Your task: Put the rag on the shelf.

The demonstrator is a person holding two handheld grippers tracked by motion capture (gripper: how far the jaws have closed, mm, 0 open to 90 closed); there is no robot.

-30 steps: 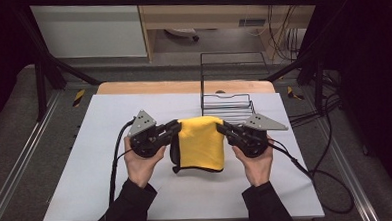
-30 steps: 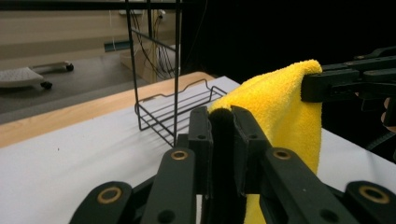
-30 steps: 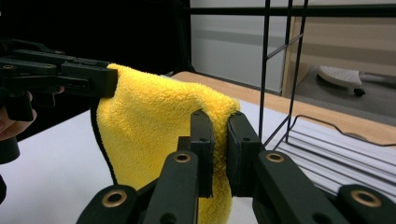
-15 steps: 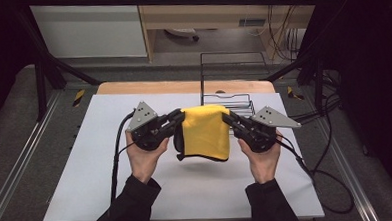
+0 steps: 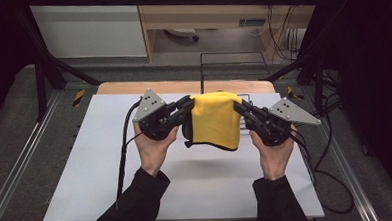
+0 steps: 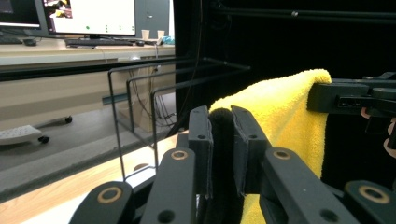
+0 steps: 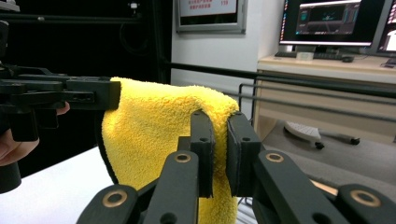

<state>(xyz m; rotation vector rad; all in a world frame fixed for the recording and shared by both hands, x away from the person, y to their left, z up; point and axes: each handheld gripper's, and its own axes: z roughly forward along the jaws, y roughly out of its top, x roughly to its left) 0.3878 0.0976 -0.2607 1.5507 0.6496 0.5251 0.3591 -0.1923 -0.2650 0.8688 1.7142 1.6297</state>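
Left gripper (image 5: 186, 105): jaws are clamping the left upper edge of the yellow cloth (image 5: 213, 120), its dark hem pinched between the two pads in the left gripper view (image 6: 219, 140). Jaws are standing nearly together, with only the cloth's thickness between them.

Right gripper (image 5: 240, 108): jaws are gripping the cloth's right upper edge; in the right gripper view (image 7: 218, 140) the pads are pressing a yellow fold, almost touching each other.

Yellow cloth: it is hanging between the two grippers, clear above the white surface (image 5: 86, 160), its shadow lying on the surface below it. The top edge is stretching across from one gripper to the other; the lower part is drooping, dark-trimmed along the bottom.

Hidden or unclear: the cloth is covering part of the black wire rack (image 5: 232, 69) directly behind it, so the rack's base is hard to make out. Whether the cloth is folded double is probably so, but uncertain from the high view. The lower end of the cloth is cut off in both gripper views.

Hands: the left hand (image 5: 153, 147) and right hand (image 5: 272, 154) are reaching up from the near edge of the surface, either side of the cloth, palms turned toward it, dark sleeves showing. Both grippers are angling inward toward the cloth, grey plates on top.
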